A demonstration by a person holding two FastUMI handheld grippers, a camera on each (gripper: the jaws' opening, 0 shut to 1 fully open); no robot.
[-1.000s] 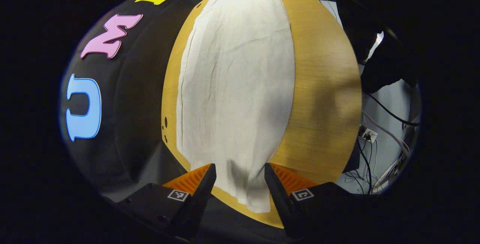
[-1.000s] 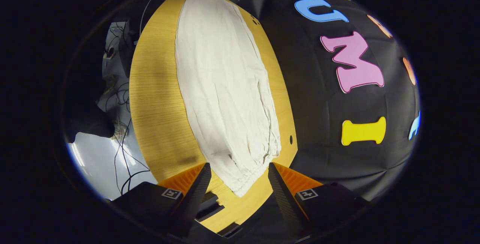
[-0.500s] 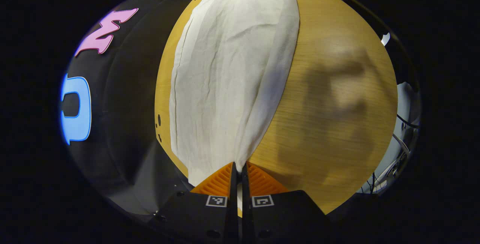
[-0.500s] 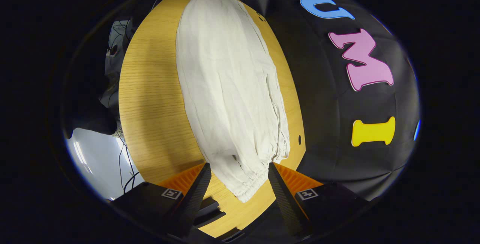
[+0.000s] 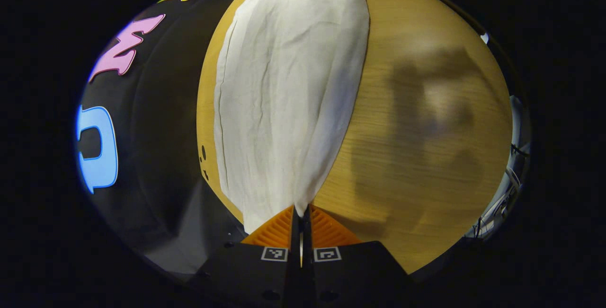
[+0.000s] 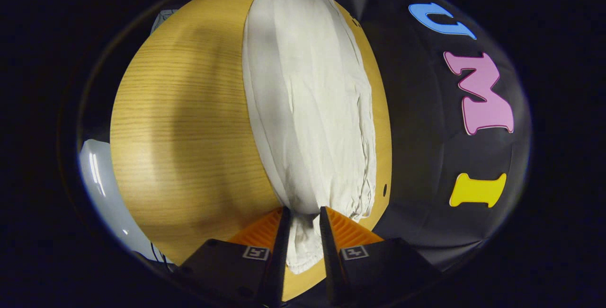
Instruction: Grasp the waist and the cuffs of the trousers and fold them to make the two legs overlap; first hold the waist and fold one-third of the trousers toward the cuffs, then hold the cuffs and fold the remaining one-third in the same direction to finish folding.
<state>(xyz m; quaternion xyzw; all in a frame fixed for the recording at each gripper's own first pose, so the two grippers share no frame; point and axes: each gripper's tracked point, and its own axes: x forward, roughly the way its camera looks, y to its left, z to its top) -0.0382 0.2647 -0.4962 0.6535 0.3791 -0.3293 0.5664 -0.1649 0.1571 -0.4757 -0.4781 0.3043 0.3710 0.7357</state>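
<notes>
Since 1.0 s ago: left gripper (image 5: 301,211) gone from jaws wide apart to pinched tight on the cuff corner of the trousers (image 5: 289,100); right gripper (image 6: 303,213) narrowed from wide open to a slim gap with the gathered waistband (image 6: 303,246) bunched between its fingers. Looks clamped on the waistband; full contact on both sides likely but not certain from this angle.

Trousers: pale, lying lengthwise down the centre of both views on the wooden table (image 5: 416,123), running from bottom centre to top centre of frame. Flat except near the grip points, where the near edge lifts slightly. Left gripper also visible in right gripper view as a small tip at top centre, at the far cuff end.

Progress, judged: both ends gripped, no fold made yet. Remaining: leg-over-leg fold, then waist third toward cuffs, then cuff third over.

Risk, judged: thin fabric may slip from the cuff pinch.
</notes>
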